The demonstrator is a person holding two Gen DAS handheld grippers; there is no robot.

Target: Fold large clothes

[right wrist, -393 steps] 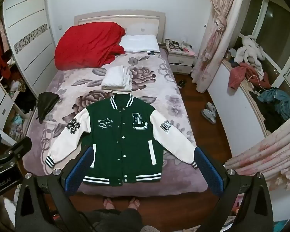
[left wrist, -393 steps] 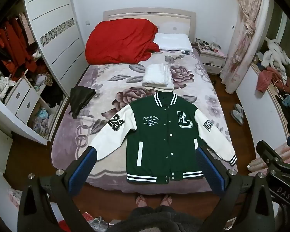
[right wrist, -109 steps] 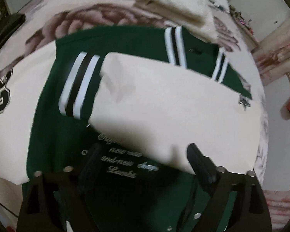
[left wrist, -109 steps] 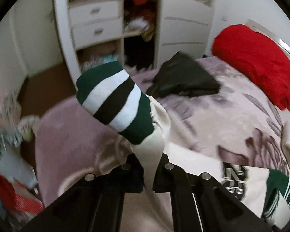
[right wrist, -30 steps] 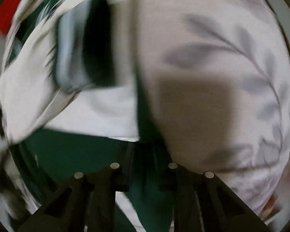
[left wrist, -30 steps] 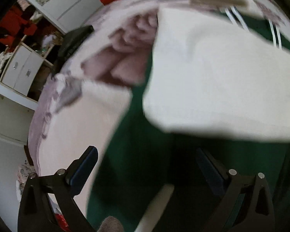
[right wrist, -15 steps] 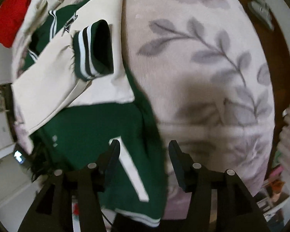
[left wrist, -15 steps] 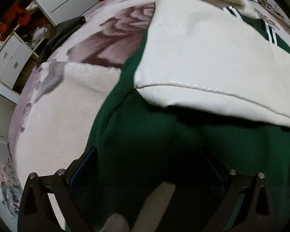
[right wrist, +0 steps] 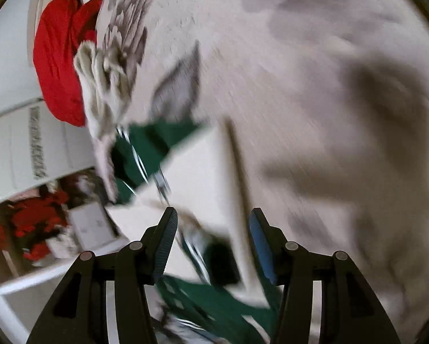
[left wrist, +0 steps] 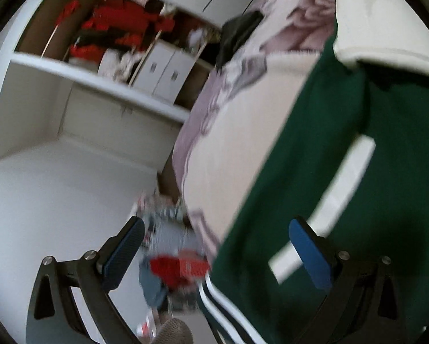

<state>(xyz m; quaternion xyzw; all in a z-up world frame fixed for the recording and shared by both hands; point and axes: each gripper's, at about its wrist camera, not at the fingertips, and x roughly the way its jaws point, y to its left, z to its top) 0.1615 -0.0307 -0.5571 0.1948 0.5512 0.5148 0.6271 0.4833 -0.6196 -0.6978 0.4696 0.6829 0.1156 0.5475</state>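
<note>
- The jacket (left wrist: pixel 343 149), green with cream sleeves, lies spread on the bed (left wrist: pixel 231 132); its striped hem (left wrist: pixel 223 306) hangs at the bed's near edge.
- In the left wrist view, the left gripper (left wrist: pixel 214 246) hovers at that hem corner, jaws spread wide and holding nothing; its right blue pad (left wrist: pixel 309 252) sits over the green body beside the white pocket strip (left wrist: pixel 329 200), while its left pad (left wrist: pixel 123 246) is off the bed, against the pale cabinet side.
- A cream sleeve (left wrist: pixel 386 25) lies folded across the jacket's upper body.
- Beyond the bed's far side stands an open wardrobe (left wrist: pixel 123 57) with red clothes and white drawers; a black garment (left wrist: pixel 237 34) lies on the bed's edge next to it.
- Blurred red and grey clutter (left wrist: pixel 177 269) lies on the floor below the bed.
- In the right wrist view, the right gripper (right wrist: pixel 213 229) hangs over the jacket (right wrist: pixel 157 143) at a folded cream sleeve (right wrist: pixel 203 172), jaws part open, gripping nothing; a striped cuff (right wrist: pixel 200 255) shows between the fingers.
- The view is heavily blurred, so whether the pads touch cloth cannot be told.
- A red duvet (right wrist: pixel 59 57) and folded white cloth (right wrist: pixel 100 86) lie on the bed (right wrist: pixel 314 86) past the jacket's collar.
</note>
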